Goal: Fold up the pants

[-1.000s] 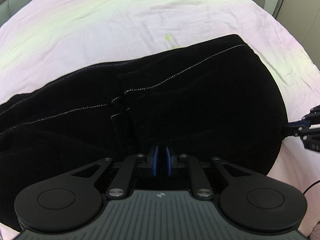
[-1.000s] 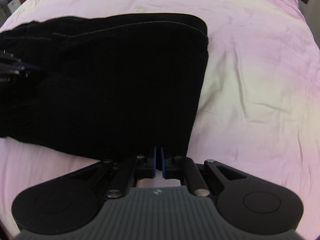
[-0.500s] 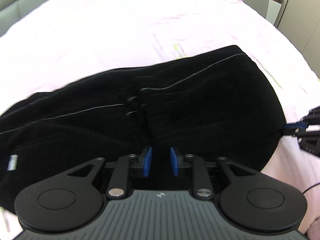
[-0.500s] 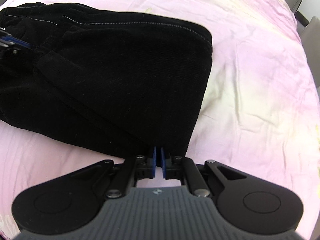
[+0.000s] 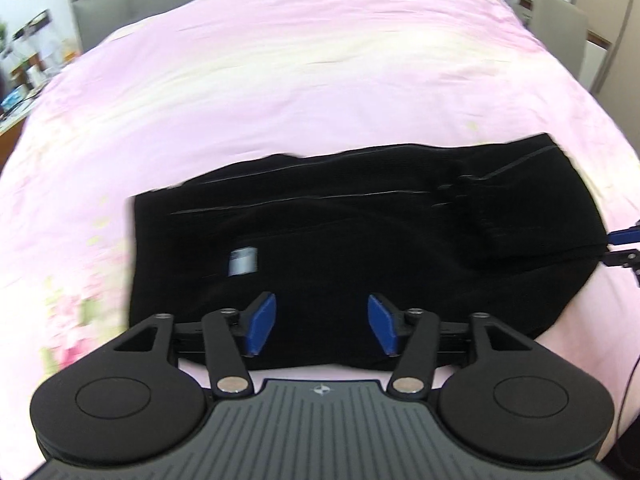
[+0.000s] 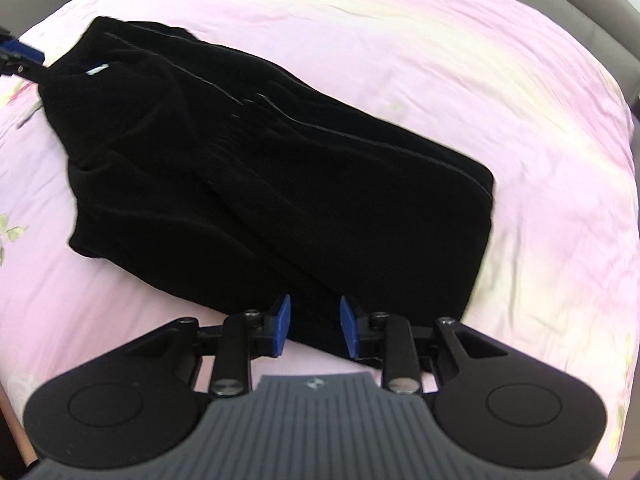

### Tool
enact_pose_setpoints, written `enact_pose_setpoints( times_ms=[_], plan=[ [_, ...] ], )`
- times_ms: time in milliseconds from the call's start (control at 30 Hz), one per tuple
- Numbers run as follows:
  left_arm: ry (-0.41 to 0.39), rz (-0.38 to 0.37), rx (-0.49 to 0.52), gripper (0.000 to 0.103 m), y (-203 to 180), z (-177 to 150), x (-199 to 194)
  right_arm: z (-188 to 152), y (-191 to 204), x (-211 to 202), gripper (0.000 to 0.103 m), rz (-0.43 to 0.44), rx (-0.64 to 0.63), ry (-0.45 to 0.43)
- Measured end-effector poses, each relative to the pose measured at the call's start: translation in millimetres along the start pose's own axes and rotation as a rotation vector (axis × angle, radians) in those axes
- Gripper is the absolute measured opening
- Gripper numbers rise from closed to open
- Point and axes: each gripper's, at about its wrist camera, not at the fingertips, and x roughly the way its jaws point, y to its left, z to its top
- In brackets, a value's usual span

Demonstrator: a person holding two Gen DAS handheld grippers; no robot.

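Note:
The black pants (image 5: 360, 240) lie folded in a compact bundle on the pink bed sheet (image 5: 280, 80). A white label (image 5: 242, 262) shows on their left part. My left gripper (image 5: 322, 326) is open and empty, just above the near edge of the pants. My right gripper (image 6: 314, 328) is open and empty over the near corner of the pants (image 6: 280, 184). The right gripper's blue tip shows at the right edge of the left wrist view (image 5: 624, 240). The left gripper's blue tip shows at the far left of the right wrist view (image 6: 20, 54).
A grey headboard (image 5: 104, 8) stands at the far end of the bed. A cluttered desk (image 5: 16, 80) is at the left and pale cabinets (image 5: 580, 32) at the right. The sheet has a flower print (image 5: 68, 320) near the left edge.
Both grippers have opened and let go of the pants. Both have pulled back and up, so more of the folded pants and the bed shows.

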Motion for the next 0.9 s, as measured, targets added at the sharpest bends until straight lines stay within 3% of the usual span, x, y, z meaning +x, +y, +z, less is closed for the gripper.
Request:
enact_pose_setpoints(
  times_ms=[133, 267, 467, 633, 767, 900],
  plan=[
    [0.006, 0.035, -0.098, 0.081, 56.2, -11.6, 2.6, 25.4, 32.1, 7.4, 0.025, -0.001, -0.074, 0.0],
    [0.006, 0.018, -0.277, 0.083, 112.4, -26.9, 21.3, 54.5, 51.4, 25.3, 0.025, -0.008, -0.109, 0.011],
    [0.007, -0.112, -0.594, 0.084, 172.8, -60.1, 61.1, 93.2, 64.1, 54.8, 0.025, -0.036, -0.136, 0.02],
    [-0.003, -0.251, -0.837, 0.088, 197.8, -87.3, 89.4, 117.9, 71.1, 85.7, 0.023, -0.089, -0.163, 0.077],
    [-0.022, -0.321, -0.913, 0.092, 202.0, -97.1, 105.0, 127.1, 75.4, 113.9, 0.022, -0.081, -0.165, 0.137],
    [-0.039, -0.308, -0.922, 0.092, 197.6, -97.9, 117.4, 132.3, 78.9, 131.7, 0.015, -0.056, -0.143, 0.151]
  ],
)
